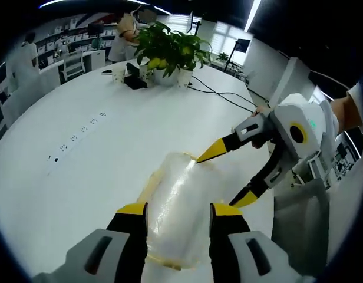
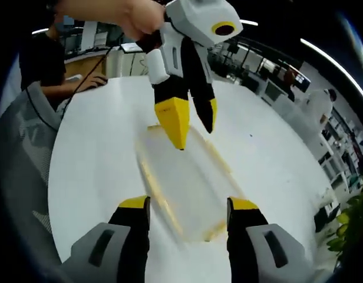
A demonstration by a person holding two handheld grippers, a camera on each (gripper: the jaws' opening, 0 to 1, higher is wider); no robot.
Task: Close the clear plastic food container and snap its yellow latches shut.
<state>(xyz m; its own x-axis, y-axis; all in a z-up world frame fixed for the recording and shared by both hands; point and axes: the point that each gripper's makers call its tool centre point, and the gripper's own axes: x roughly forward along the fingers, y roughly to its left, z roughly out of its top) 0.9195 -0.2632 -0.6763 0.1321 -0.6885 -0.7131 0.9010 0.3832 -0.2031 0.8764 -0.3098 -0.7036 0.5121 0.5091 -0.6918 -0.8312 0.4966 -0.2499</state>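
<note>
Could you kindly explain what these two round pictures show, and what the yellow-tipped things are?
A person holds a two-jaw tool in each hand, and a fisheye camera rides on each tool.

In the left gripper view, the left hand-held gripper rises from the bottom, and the right hand-held gripper enters from the right.

The right gripper view looks the opposite way.

Between them, on a white table, lies a clear plastic food container with yellow trim. It is blurred.

Both grippers stand open around it and hold nothing.

A potted plant stands farther back.

Container (image 1: 177,206) on table (image 1: 81,171), between grippers
</note>
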